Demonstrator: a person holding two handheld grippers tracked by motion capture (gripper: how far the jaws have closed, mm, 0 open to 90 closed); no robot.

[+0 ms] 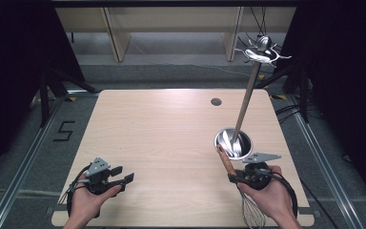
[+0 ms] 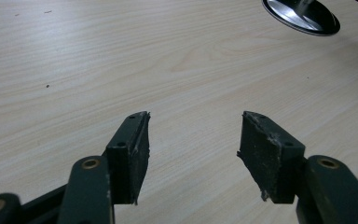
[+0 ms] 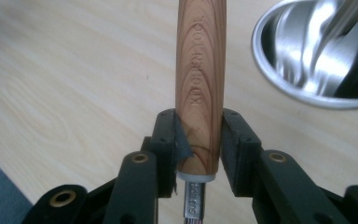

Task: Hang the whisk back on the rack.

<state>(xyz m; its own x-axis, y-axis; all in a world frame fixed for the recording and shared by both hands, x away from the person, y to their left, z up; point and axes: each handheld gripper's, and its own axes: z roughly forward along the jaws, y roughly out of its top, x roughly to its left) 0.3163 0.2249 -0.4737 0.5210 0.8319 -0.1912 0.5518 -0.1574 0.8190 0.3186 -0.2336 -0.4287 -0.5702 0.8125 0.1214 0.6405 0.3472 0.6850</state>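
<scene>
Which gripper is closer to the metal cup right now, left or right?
Right. The right gripper, shut on the whisk, sits just in front of the metal cup. The left gripper is open, far across the table near its left front corner.

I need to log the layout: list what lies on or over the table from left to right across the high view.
left gripper held open in the person's left hand → round metal bowl holding the long metal utensil → right gripper shut on the whisk's wooden handle, its wire head pointing back toward the person.
</scene>
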